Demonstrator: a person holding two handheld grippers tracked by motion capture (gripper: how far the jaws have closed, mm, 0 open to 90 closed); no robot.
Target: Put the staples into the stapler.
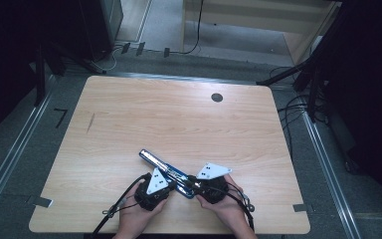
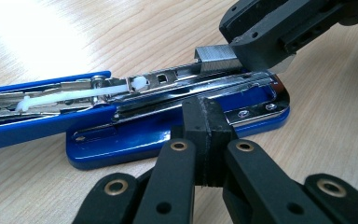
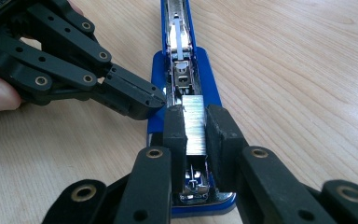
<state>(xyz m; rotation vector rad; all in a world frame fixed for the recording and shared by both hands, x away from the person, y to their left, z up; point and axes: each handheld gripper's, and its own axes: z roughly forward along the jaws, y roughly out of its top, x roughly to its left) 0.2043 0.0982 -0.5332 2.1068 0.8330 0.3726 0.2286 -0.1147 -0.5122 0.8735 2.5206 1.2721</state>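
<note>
From above, the open blue stapler [image 1: 166,172] lies diagonally at the lower middle of the counter [image 1: 179,119], and both hands come in from the bottom edge; its detail is too small to read there. The right tool [image 3: 196,126] view, low in the frame, shows its jaws clamped on a strip of staples [image 3: 195,125] above the metal channel. In the left tool [image 2: 204,135] view its jaws are pressed together with nothing between them, tips at the stapler's base; the stapler's far end runs off the left edge.
</note>
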